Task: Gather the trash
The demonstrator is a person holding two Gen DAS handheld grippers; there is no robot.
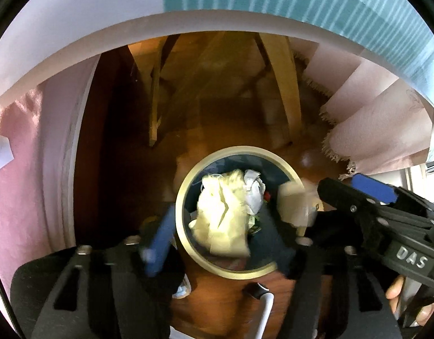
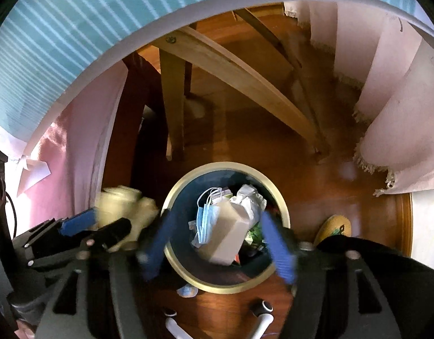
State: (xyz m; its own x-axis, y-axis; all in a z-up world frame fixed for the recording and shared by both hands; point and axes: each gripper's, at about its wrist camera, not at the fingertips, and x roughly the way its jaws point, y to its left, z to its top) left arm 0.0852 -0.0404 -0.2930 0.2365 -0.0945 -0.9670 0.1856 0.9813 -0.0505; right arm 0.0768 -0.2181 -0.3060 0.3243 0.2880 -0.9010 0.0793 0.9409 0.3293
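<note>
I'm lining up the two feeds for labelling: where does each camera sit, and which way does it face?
Left wrist: on the left hand-held gripper, looking steeply down into the trash bin; its blue fingers, the right hand-held gripper and fingers of a hand show.
Right wrist: on the right hand-held gripper, also looking down into the bin; the left hand-held gripper shows at left.
Shared: bin, wooden floor.

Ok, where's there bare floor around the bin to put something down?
Bare wooden floor lies to the right of the bin, up to the fringed cloth, and behind it, before the table legs. The bin itself is piled with trash. The near side is crowded: white tubes by the rim and a yellow object at lower right.
</note>
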